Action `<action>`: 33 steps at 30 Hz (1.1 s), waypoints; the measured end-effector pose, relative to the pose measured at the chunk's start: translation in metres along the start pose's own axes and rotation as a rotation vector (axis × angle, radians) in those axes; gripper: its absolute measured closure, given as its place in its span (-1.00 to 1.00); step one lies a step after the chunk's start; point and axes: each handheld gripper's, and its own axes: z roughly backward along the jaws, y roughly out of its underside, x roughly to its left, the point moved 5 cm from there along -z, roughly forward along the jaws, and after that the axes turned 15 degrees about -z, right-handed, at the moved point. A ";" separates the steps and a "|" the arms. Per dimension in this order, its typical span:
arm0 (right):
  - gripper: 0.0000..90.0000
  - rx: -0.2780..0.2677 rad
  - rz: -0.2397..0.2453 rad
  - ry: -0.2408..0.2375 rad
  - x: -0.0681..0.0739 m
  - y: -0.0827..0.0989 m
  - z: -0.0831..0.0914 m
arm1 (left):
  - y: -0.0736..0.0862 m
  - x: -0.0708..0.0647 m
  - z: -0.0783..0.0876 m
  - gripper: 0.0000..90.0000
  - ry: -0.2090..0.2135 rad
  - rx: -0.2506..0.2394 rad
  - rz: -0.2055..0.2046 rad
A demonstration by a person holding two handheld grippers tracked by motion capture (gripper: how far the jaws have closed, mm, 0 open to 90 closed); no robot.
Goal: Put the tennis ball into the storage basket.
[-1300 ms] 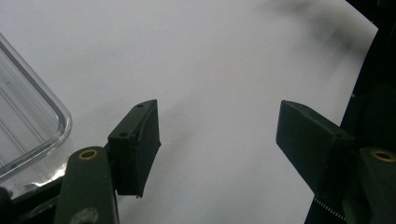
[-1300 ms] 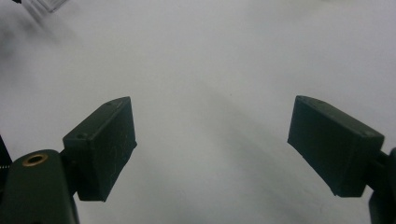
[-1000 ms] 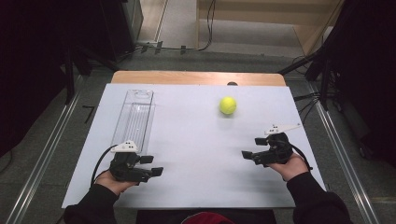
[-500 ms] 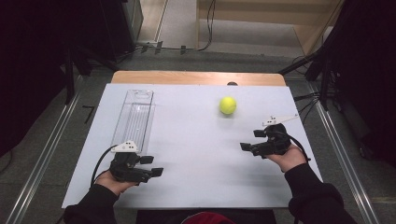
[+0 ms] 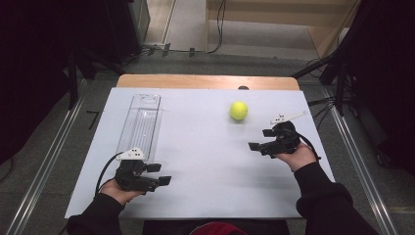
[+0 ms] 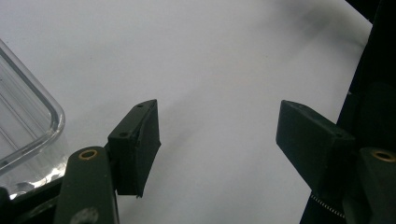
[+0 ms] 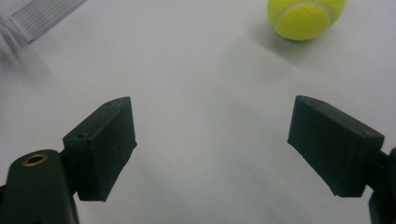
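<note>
A yellow tennis ball (image 5: 238, 110) lies on the white table top (image 5: 205, 152), right of centre toward the back; in the right gripper view the ball (image 7: 306, 17) sits at the top right, ahead of the jaws. My right gripper (image 5: 260, 139) is open and empty, a short way in front of and to the right of the ball, with bare table between its jaws (image 7: 212, 147). My left gripper (image 5: 159, 174) is open near the front left, just in front of a clear plastic tray (image 5: 140, 125). The tray's rounded corner (image 6: 51, 112) lies left of the left gripper (image 6: 217, 144).
The long clear tray lies lengthwise on the left half of the table. A wooden strip (image 5: 205, 82) runs along the far edge. Metal rails (image 5: 44, 166) flank the table on both sides, with cables and dark stands (image 5: 323, 68) on the floor behind.
The right gripper has moved forward and a little left, closer to the tennis ball. The left gripper, the ball and the tray have stayed put.
</note>
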 end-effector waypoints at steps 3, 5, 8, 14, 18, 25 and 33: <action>-0.71 -0.001 0.000 0.001 0.000 -0.004 -0.001 | 0.000 0.000 0.000 -0.31 0.001 0.002 -0.002; -0.71 -0.003 0.003 0.002 0.000 -0.007 -0.001 | 0.000 0.000 0.000 -0.31 0.002 0.000 -0.003; -0.71 -0.004 0.004 0.003 0.000 -0.011 -0.002 | 0.000 0.000 0.001 -0.31 0.002 -0.002 0.001; -0.71 -0.001 0.007 0.008 0.000 -0.019 -0.005 | 0.000 -0.001 0.001 -0.31 0.004 -0.002 -0.002; -0.71 -0.003 0.002 0.009 -0.001 -0.025 -0.007 | 0.000 -0.001 0.001 -0.31 0.003 -0.005 -0.001; -0.71 -0.007 -0.006 0.018 -0.004 -0.036 -0.010 | 0.000 -0.001 0.000 -0.31 0.005 -0.004 -0.002; -0.71 -0.005 -0.021 0.030 -0.007 -0.046 -0.014 | 0.000 -0.001 0.001 -0.31 0.004 -0.004 -0.003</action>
